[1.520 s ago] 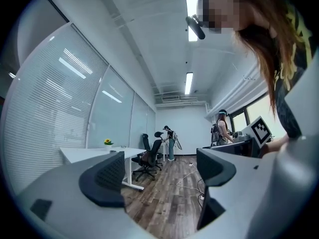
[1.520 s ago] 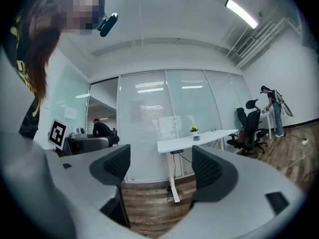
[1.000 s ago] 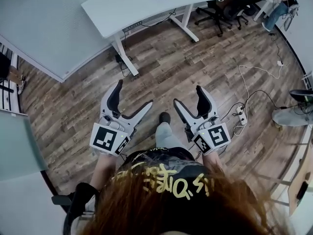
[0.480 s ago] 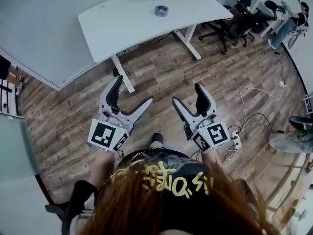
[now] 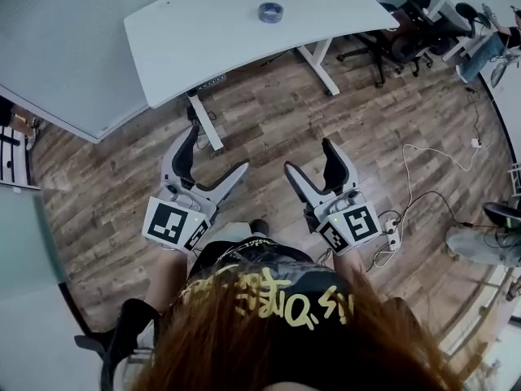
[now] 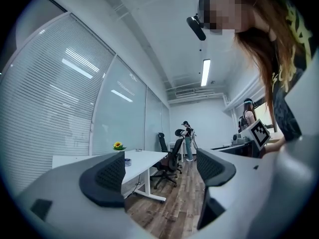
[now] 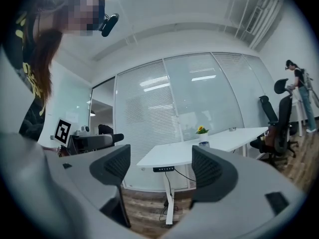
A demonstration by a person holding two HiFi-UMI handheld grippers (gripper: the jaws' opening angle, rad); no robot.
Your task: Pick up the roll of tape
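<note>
The roll of tape is a small blue-grey ring lying on a white desk at the top of the head view. It also shows as a small cylinder on the desk in the right gripper view. My left gripper and right gripper are held side by side over the wooden floor, well short of the desk. Both stand open with nothing between their jaws. In the left gripper view the left gripper looks along the desk toward the far room.
Black office chairs stand right of the desk. A power strip and white cables lie on the floor at right. A small yellow flower pot sits beyond the tape. A person stands far down the room.
The desk and tape have drifted lower and left in the head view as I step closer. Both grippers keep their open pose.
</note>
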